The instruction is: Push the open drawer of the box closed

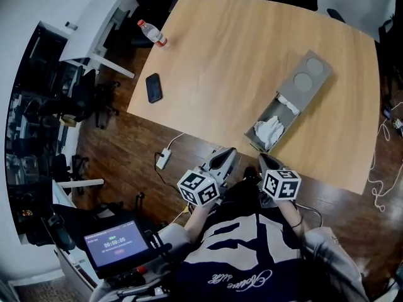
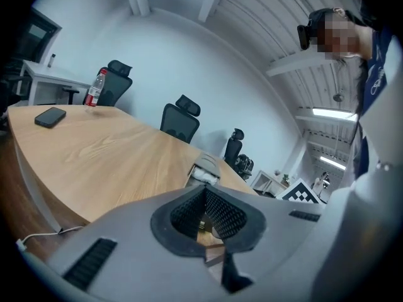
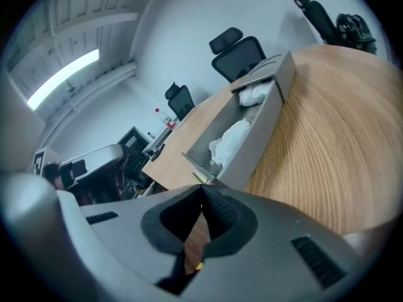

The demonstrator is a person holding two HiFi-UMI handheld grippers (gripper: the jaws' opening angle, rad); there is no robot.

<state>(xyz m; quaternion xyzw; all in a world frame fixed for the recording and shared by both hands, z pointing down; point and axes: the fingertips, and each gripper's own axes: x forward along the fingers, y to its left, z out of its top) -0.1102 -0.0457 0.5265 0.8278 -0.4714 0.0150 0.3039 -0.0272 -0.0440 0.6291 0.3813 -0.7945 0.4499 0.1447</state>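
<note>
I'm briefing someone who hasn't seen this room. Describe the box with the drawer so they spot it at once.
Start at the big wooden table. On its right side, by the person's edge, lies a long grey box with its drawer pulled out, crumpled white material inside. The bottle and black phone lie far left; only the box has two round discs on top.

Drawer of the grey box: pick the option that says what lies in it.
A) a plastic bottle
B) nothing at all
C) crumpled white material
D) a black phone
C: crumpled white material lies inside the open drawer, while the phone and the bottle sit elsewhere on the table, apart from the box.
</note>
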